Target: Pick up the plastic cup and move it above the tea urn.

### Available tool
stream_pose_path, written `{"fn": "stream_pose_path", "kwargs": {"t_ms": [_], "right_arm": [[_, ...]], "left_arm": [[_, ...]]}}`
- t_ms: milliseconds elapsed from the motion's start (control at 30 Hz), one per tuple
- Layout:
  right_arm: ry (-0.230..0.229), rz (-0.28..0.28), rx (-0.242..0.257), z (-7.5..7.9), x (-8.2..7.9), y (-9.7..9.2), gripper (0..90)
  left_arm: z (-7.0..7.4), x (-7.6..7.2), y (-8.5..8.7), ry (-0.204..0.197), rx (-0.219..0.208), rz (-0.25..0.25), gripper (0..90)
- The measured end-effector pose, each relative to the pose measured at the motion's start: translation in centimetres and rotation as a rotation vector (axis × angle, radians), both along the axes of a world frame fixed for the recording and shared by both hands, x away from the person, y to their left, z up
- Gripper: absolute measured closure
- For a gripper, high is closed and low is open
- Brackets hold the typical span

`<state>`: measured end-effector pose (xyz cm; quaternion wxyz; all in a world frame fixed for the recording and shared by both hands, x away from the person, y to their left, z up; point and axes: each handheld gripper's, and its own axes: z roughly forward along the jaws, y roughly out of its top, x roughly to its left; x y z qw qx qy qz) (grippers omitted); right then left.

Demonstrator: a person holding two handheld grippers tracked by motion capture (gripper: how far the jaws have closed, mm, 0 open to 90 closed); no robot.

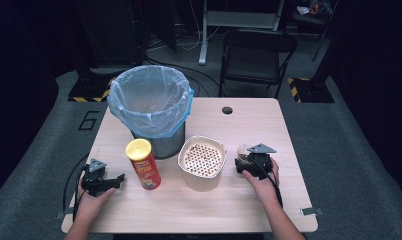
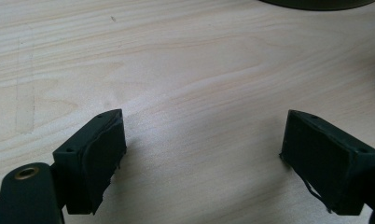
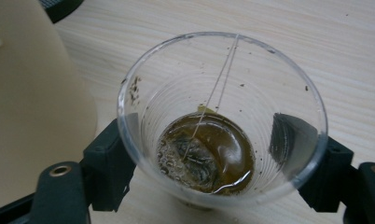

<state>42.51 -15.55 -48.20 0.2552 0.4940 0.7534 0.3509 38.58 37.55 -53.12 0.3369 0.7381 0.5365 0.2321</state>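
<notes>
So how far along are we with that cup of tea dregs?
Early. The right gripper is closed on the clear cup, teabag and brown liquid inside. The strainer container and lined bin hold nothing visible, so any emptying remains. The left gripper is open over bare table.

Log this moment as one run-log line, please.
right gripper: shut on clear cup, used tea bag and brown liquid inside | left gripper: open, over table | strainer bin: beside cup
</notes>
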Motion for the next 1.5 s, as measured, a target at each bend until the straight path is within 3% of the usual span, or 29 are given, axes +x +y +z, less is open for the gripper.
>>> {"fn": "stream_pose_path", "kwargs": {"t_ms": [300, 600, 967, 1300, 1500], "right_arm": [[-0.012, -0.020, 0.007, 0.1, 0.6, 0.2, 27.4], [-0.019, 0.024, 0.031, 0.5, 0.3, -0.6, 30.4], [-0.065, 0.004, -0.007, 0.9, -1.6, -4.6, 30.5], [-0.063, -0.053, 0.024, 0.4, -2.1, -7.6, 30.5], [-0.065, -0.055, 0.026, -0.3, -2.3, -7.9, 29.3]], "left_arm": [[0.0, 0.0, 0.0, -0.005, 0.001, 0.001, 13.3], [0.0, 0.0, 0.0, -0.001, -0.003, 0.002, 13.3], [0.0, 0.0, 0.0, -0.001, -0.002, 0.002, 13.3], [0.0, 0.0, 0.0, -0.001, -0.001, 0.002, 13.2], [0.0, 0.0, 0.0, -0.001, -0.001, 0.002, 13.2]]}}
